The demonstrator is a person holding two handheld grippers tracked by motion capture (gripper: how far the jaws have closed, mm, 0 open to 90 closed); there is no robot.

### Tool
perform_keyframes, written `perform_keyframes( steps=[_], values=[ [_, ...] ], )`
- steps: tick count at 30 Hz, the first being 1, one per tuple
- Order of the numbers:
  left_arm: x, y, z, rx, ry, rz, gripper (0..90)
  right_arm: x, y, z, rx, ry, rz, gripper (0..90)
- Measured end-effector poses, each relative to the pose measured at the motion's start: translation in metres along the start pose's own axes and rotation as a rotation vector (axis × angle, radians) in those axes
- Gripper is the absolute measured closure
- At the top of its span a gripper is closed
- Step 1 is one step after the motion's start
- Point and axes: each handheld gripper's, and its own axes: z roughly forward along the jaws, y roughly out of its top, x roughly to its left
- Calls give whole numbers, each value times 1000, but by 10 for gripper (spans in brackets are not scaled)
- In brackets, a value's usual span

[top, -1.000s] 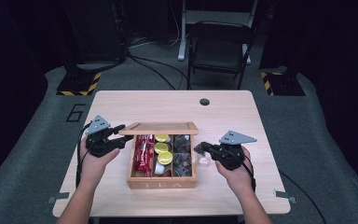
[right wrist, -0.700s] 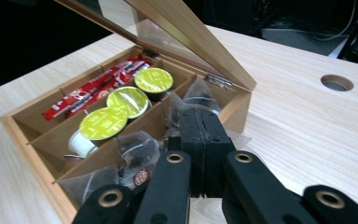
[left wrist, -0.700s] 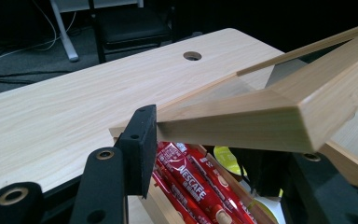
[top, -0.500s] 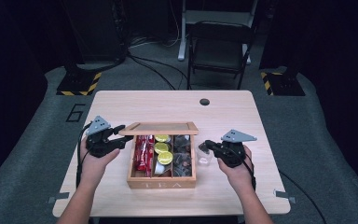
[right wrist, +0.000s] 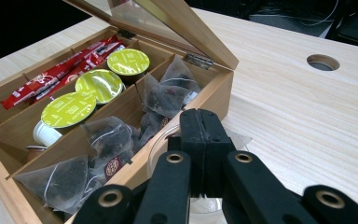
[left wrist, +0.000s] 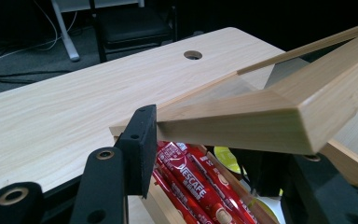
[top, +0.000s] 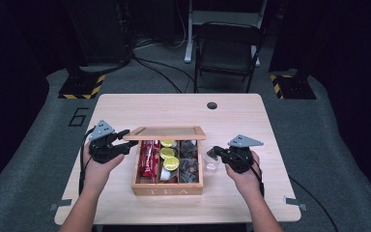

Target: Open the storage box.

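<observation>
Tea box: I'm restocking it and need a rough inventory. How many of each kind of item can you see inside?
Red Nescafe sticks: at least 3, as they overlap
Green-lidded capsules: 3
Pyramid tea bags: at least 4, piled together
Total: at least 10

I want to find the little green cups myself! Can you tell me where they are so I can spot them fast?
Look at the wooden box in the middle of the table, with its lid lifted by the left gripper. The green-topped cups sit in the middle compartment. Red stick packets lie on one side and dark see-through tea bags on the other; only the cups have round, bright green tops.
</observation>
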Motion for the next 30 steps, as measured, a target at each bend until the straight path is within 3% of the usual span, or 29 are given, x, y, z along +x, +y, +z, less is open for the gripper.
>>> perform_keyframes(
  steps=[11, 20, 25, 30],
  values=[
    [0, 0, 0, 3, 1, 2, 507, 1, -3, 6, 27, -3, 3, 889],
    [-1, -1, -1, 8, -1, 5, 507, 1, -6, 9, 43, -12, 8, 800],
    [-1, 0, -1, 12, -2, 5, 507, 1, -4, 5, 17, -17, 6, 707],
    [-1, 1, -1, 14, 1, 7, 507, 7, 4, -1, -15, 9, -7, 606]
  ],
)
